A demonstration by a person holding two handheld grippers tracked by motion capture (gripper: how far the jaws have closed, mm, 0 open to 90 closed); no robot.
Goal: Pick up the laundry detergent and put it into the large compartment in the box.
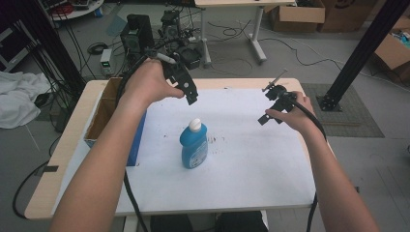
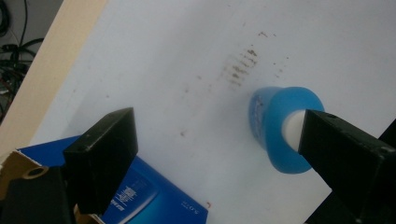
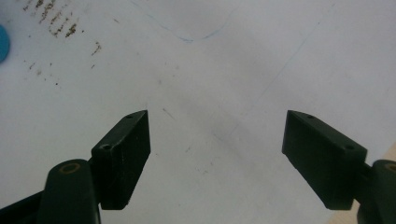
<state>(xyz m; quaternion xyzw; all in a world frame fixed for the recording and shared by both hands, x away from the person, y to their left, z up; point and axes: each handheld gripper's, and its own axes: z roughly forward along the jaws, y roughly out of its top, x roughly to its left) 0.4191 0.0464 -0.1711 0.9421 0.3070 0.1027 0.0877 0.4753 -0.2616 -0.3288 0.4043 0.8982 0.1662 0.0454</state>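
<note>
While both matte black tools hang above the bench, the left tool (image 1: 186, 92) and right tool (image 1: 270, 108) gape wide, gripping nothing. Upright on the stained white sheet (image 1: 251, 159) stands a glossy, translucent blue plastic bottle (image 1: 194, 147), white-capped, beside a cardboard box (image 1: 104, 113).

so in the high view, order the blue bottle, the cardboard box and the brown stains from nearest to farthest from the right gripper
From the right gripper:
1. Brown stains, on the white sheet to its left.
2. Blue bottle, upright mid-sheet, just beyond the stains.
3. Cardboard box, at the table's far left edge.
</note>
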